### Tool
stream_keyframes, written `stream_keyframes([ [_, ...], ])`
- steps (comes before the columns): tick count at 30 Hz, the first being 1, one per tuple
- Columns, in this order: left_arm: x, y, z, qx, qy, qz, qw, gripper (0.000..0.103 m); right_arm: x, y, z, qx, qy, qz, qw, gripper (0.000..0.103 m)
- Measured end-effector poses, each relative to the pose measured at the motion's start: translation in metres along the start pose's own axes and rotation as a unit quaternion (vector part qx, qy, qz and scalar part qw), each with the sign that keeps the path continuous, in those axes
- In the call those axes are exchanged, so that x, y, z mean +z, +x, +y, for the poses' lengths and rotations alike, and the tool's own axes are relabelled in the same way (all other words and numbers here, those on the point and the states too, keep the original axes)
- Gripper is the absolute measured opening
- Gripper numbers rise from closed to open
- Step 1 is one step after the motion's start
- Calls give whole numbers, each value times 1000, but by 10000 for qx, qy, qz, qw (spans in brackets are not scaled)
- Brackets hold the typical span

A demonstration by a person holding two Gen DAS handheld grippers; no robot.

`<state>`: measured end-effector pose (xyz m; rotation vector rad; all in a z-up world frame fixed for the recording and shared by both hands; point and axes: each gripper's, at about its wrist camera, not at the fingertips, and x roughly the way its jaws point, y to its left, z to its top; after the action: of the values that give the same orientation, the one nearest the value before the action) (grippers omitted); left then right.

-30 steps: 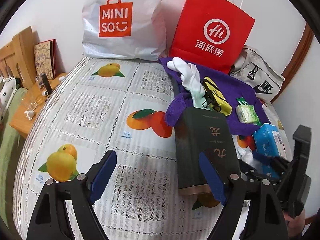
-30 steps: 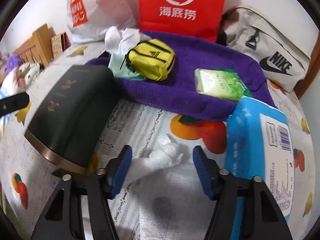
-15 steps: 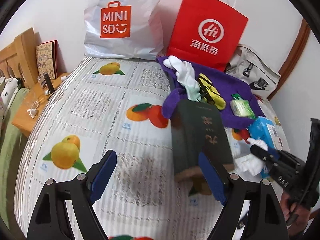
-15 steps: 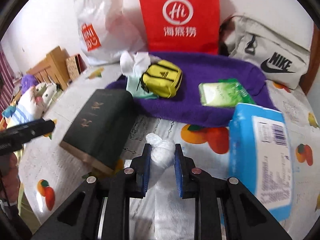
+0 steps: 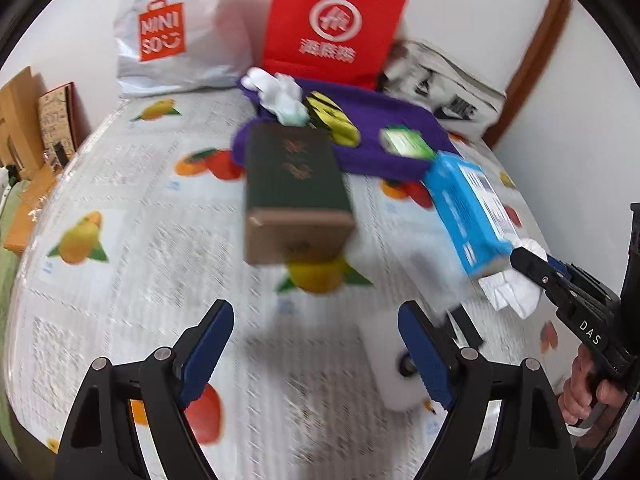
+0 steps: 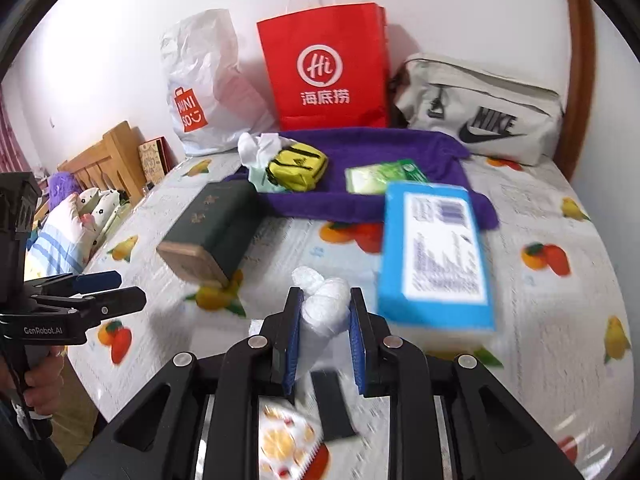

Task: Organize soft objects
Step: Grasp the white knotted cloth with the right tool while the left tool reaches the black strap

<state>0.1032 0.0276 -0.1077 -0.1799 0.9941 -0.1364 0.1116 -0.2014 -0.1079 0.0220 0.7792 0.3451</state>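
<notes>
On the far left of the right wrist view we see our left gripper (image 6: 104, 286) held over the edge of the bed (image 6: 560, 320). In its own view its 2 blue fingers (image 5: 206, 354) stand far apart with nothing between them. Behind it lie a striped pillow (image 6: 56, 240) and a wooden headboard (image 6: 108, 160).

Next comes a dark green box (image 6: 212, 228) lying flat on the fruit sheet. Up by the wall stands a white MINISO bag (image 6: 200, 88). Beside it stands a red paper bag (image 6: 324, 68).

In front of the red bag a purple towel (image 6: 380, 148) is spread out. On it, at the left end, sit some white and pale green socks (image 6: 256, 152), touching a small yellow pouch (image 6: 296, 166). A green tissue pack (image 6: 380, 176) lies on the towel too, further right.

In the middle, low down, our right gripper (image 6: 322, 328) has just squeezed in on a white wad of soft stuff (image 6: 324, 306). Both blue pads press its sides, and it is lifted up off the sheet. We cannot tell if it is cloth or paper.

Just right of the wad lies a blue tissue pack (image 6: 436, 256), with its far end over the towel's edge. At the far right a grey Nike bag (image 6: 480, 112) leans by the wall.
</notes>
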Motion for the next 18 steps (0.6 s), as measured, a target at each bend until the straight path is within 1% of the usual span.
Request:
stream_keyframes([
  [4, -21, 6, -20, -153, 105, 243, 9995, 84, -22, -10, -15, -62, 144, 56, 9999, 22],
  [7, -34, 12, -34, -63, 273, 401, 9988, 84, -38, -16, -26, -97, 274, 86, 9995, 22],
  [9, -38, 13, -41, -52, 320, 407, 9986, 84, -47, -18, -34, -105, 367, 101, 9992, 22],
  [11, -39, 11, -48, -103, 358, 320, 9988, 84, -53, -19, -39, -122, 434, 115, 9989, 22],
  [14, -37, 9, -60, -312, 575, 176, 9977, 83, -60, -21, -47, -136, 502, 127, 9986, 22],
  [15, -35, 11, -64, -306, 665, 168, 9972, 83, -62, -21, -50, -135, 544, 119, 9984, 22],
  [18, -31, 19, -79, -93, 991, 145, 9949, 81, -66, -21, -57, -135, 631, 121, 9978, 22],
])
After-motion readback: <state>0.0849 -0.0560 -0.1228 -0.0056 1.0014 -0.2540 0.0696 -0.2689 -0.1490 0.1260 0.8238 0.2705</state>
